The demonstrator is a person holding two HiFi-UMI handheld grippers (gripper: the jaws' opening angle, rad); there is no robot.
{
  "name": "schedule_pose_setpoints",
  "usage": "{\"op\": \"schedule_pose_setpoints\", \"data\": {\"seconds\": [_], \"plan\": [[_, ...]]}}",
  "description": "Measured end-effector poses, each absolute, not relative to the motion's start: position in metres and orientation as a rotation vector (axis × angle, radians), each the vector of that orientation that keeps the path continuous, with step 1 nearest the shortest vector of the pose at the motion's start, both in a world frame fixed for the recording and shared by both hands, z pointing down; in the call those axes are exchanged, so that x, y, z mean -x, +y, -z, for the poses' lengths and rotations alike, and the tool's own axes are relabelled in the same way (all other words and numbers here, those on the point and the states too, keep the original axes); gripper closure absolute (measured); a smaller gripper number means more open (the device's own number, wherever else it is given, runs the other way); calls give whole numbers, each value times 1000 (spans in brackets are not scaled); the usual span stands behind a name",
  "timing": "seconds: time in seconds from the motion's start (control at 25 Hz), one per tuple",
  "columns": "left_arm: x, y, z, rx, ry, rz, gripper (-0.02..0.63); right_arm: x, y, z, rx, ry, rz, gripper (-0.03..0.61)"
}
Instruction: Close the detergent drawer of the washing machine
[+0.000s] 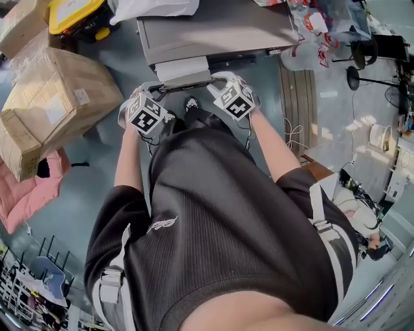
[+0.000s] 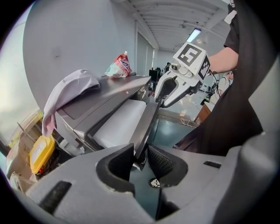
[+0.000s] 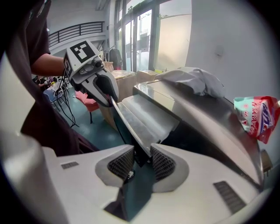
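The washing machine (image 1: pixel 213 29) has its detergent drawer (image 1: pixel 183 68) pulled out toward me, pale tray showing behind a grey front panel (image 2: pixel 146 124). My left gripper (image 2: pixel 140 159) is shut on the left end of that panel, whose edge runs down between the pads. My right gripper (image 3: pixel 142 162) is shut on the panel's right end (image 3: pixel 131 127). In the head view the left gripper (image 1: pixel 157 88) and the right gripper (image 1: pixel 217 81) sit at the drawer's two front corners. Each gripper view shows the other gripper on the far end of the panel.
Cardboard boxes (image 1: pixel 55 103) stand on the floor left of the machine, with a yellow-lidded container (image 1: pixel 74 13) behind them. A white cloth (image 2: pixel 72 85) and a pink detergent pouch (image 3: pixel 253 113) lie on the machine's top. My legs are close in front of the drawer.
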State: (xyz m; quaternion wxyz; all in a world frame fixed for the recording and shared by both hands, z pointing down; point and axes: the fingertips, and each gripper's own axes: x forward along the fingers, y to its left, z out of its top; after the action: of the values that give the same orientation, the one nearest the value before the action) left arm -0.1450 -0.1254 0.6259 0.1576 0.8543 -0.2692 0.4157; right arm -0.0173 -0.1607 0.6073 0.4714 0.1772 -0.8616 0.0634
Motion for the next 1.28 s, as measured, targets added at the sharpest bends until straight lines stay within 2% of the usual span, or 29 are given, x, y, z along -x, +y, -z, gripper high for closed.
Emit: {"op": "schedule_pose_setpoints", "data": {"seconds": [1.28], "plan": [[165, -181, -625, -2399, -819, -1229, 502, 36, -215, -608, -425, -2099, -138, 462]]}}
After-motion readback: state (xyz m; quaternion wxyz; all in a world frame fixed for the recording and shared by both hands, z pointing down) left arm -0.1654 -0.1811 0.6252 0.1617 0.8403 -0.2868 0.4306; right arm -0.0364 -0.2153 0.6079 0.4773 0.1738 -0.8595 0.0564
